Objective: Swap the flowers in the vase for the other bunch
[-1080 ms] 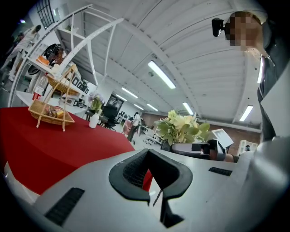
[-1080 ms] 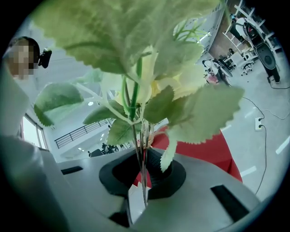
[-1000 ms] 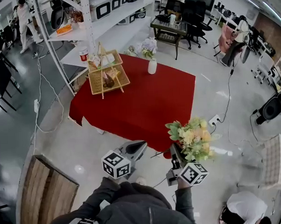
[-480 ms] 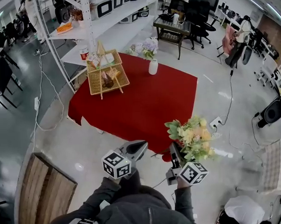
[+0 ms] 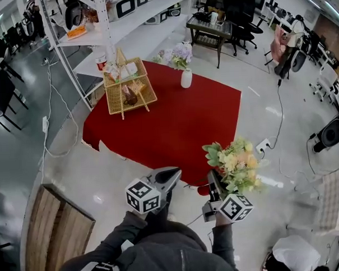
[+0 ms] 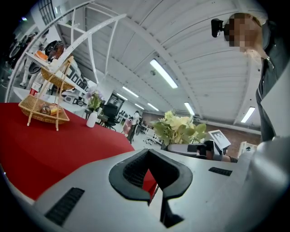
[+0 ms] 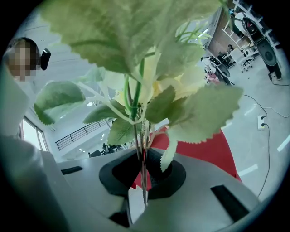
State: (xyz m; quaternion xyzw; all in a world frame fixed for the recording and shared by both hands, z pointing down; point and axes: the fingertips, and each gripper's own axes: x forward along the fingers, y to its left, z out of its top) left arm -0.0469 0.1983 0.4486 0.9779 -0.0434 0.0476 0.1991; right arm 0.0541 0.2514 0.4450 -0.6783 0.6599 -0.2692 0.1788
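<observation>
My right gripper (image 5: 214,183) is shut on the stems of a yellow-green bunch of flowers (image 5: 236,164), held upright off the near right corner of the red table (image 5: 174,126). In the right gripper view the stems (image 7: 141,149) run between the closed jaws and leaves fill the picture. A white vase (image 5: 186,78) with pale purple flowers (image 5: 180,54) stands at the table's far edge; it also shows small in the left gripper view (image 6: 92,118). My left gripper (image 5: 170,175) is shut and holds nothing, near the table's front edge; its jaws (image 6: 152,183) are closed.
A two-tier wicker basket stand (image 5: 127,89) stands on the far left of the table. White shelving (image 5: 108,22) rises behind it. A dark side table (image 5: 210,29) and office chairs stand further back. A wooden panel (image 5: 56,232) lies at the lower left, and cables cross the floor (image 5: 275,122).
The table, vase and basket have slid slightly down and right in the head view as I edge toward them. Both grippers keep their grip and pose.
</observation>
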